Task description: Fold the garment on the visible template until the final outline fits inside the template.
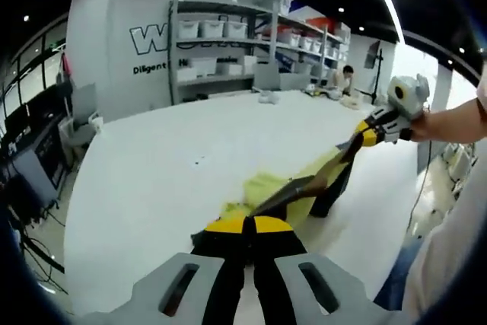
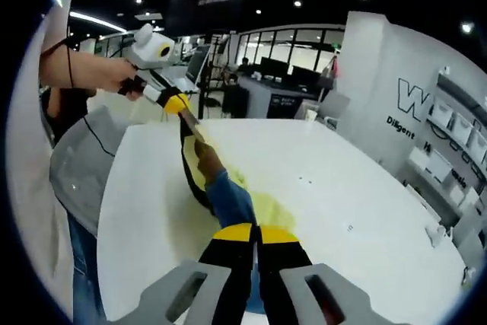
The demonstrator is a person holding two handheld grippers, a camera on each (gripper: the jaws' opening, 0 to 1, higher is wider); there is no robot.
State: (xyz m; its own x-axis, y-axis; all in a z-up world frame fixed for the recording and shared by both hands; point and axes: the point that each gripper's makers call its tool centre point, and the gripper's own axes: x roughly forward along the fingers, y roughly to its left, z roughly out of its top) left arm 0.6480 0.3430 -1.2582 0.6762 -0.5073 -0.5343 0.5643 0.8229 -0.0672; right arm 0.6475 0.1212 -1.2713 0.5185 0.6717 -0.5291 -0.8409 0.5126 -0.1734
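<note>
White table (image 1: 152,180) runs back toward storage shelves (image 1: 228,43) at 12 o'clock. Both grippers are clamped onto the garment (image 1: 262,188) — left gripper (image 1: 249,226) pinches one end, right gripper (image 1: 369,133) at 2 o'clock grips the other, so the yellow-and-dark cloth hangs stretched between them above the tabletop.

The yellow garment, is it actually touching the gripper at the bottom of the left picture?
Touching: in the left gripper view, the left gripper is shut on the garment.
</note>
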